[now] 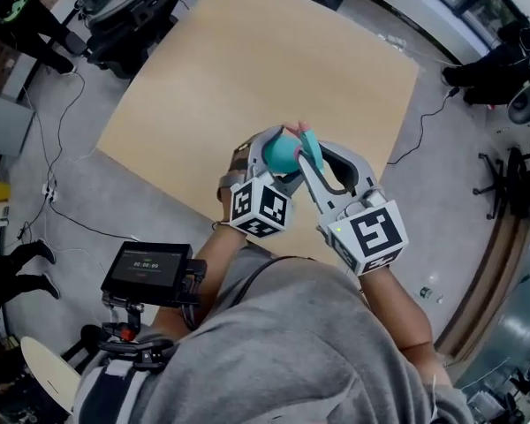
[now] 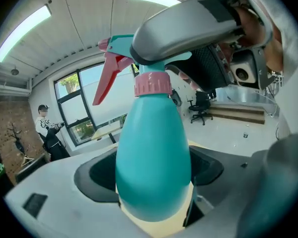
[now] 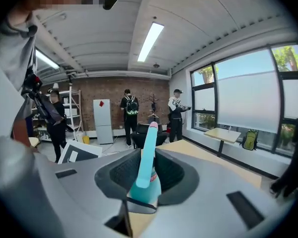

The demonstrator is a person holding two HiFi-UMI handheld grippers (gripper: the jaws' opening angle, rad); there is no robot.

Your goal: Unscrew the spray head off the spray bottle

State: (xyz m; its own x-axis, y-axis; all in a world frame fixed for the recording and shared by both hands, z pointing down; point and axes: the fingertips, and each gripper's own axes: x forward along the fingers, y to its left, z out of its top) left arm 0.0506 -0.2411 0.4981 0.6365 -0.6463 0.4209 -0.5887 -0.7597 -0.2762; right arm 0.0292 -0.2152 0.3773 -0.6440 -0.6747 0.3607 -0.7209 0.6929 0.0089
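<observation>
As the head view shows, the spray bottle (image 1: 281, 153) is held above the table (image 1: 247, 60) edge, with free air beyond the fingertips. Left gripper view: its body is clamped by the left gripper (image 2: 153, 177). Right gripper view: the spray head (image 3: 148, 150) is pinched by the right gripper (image 3: 145, 177); unscrewing seems in hand, and a twist is called for.

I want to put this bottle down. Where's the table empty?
Nearly all the light wooden tabletop is bare, out to its far corners. Only the near edge is crowded: the left gripper and right gripper clamp the teal plastic spray bottle there.
</observation>
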